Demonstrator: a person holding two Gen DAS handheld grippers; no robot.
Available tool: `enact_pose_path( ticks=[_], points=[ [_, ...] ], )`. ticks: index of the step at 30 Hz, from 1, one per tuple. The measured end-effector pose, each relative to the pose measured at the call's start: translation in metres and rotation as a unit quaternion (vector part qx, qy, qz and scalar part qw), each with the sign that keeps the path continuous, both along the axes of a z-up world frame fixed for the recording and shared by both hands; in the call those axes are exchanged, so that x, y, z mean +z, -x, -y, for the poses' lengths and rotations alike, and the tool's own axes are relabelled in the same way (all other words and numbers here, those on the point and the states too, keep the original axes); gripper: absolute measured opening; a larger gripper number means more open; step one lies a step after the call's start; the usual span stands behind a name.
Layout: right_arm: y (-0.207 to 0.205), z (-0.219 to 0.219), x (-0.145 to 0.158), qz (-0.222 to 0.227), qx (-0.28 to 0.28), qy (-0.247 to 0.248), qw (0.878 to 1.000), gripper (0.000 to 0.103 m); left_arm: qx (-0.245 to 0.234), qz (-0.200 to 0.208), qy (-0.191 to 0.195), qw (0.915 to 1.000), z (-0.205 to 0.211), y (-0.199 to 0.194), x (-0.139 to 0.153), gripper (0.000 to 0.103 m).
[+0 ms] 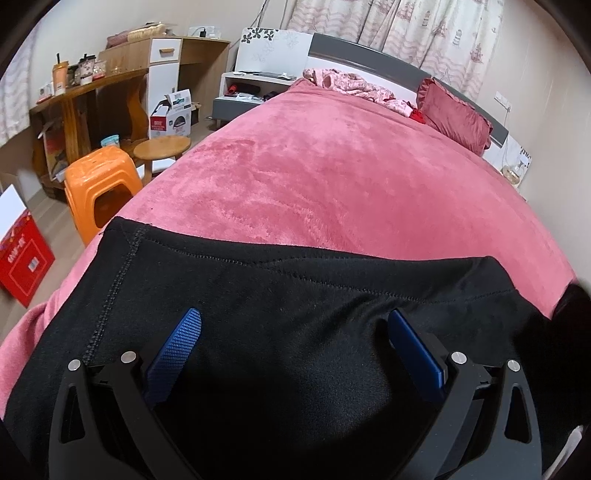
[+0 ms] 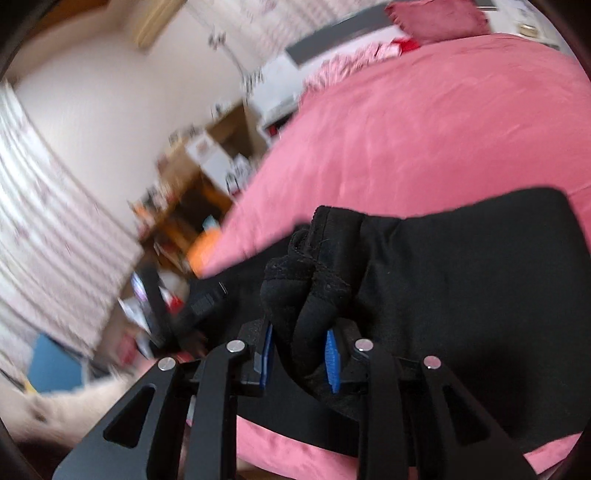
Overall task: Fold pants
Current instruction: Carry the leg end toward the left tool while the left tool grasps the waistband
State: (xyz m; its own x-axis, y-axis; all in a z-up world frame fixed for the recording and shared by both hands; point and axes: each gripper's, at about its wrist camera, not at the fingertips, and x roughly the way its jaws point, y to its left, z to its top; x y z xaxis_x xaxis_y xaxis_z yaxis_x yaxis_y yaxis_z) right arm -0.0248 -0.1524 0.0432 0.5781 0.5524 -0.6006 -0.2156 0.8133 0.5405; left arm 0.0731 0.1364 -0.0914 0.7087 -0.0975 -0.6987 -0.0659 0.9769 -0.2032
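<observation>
Orange plastic stool (image 1: 100, 184) and round wooden stool (image 1: 161, 147) seen left of the bed in the left wrist view, on pale flooring beside a wooden desk (image 1: 122, 88) loaded with cups. Red cardboard box (image 1: 23, 258) at far left edge. White-and-grey nightstand (image 1: 243, 92) at the bed's head, patterned pale curtains (image 1: 424, 33) behind. Crumpled pink floral garment (image 1: 354, 86) and dark red frilled pillow (image 1: 456, 114) at the headboard, well apart from the work. Pink fleece bedspread (image 1: 332, 177) as surface. Black knit pants (image 1: 295, 295) spread flat across the near edge, stitched hem facing away. Left gripper (image 1: 293, 332) jaws wide apart, blue pads (image 1: 181, 347) resting over the fabric, nothing pinched.

Right wrist view heavily motion-blurred; room at left unreadable beyond striped curtain and desk shapes. Same pink bedspread (image 2: 424, 129) under the black pants (image 2: 480, 295). Right gripper (image 2: 301, 354) jaws nearly closed, clamped on a bunched fold of the pants, raised off the rest of the cloth. Black object (image 2: 205, 301) just left of the fold, identity unclear.
</observation>
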Motion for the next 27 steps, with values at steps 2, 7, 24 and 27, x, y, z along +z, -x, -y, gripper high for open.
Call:
enact_pose_path(
  ticks=[2,7,24,27],
  points=[
    [-0.009,-0.013,-0.020,-0.032,0.009,0.031,0.999,0.039,0.000,-0.001,-0.002,1.0000,0.001,0.001,0.000,0.100],
    [-0.012,-0.010,-0.036,-0.060,0.024,-0.002,0.998,0.063,0.000,0.005,0.007,1.0000,0.000,0.002,0.002,0.100],
    [-0.030,0.121,-0.012,-0.005,-0.239,0.082,0.968,0.037,-0.230,-0.116,0.216,0.9419,0.146,0.006,0.011,0.099],
    [-0.028,0.125,-0.035,-0.022,-0.230,0.108,0.967,0.037,-0.232,-0.103,0.173,0.9518,0.162,0.011,0.008,0.089]
  ],
)
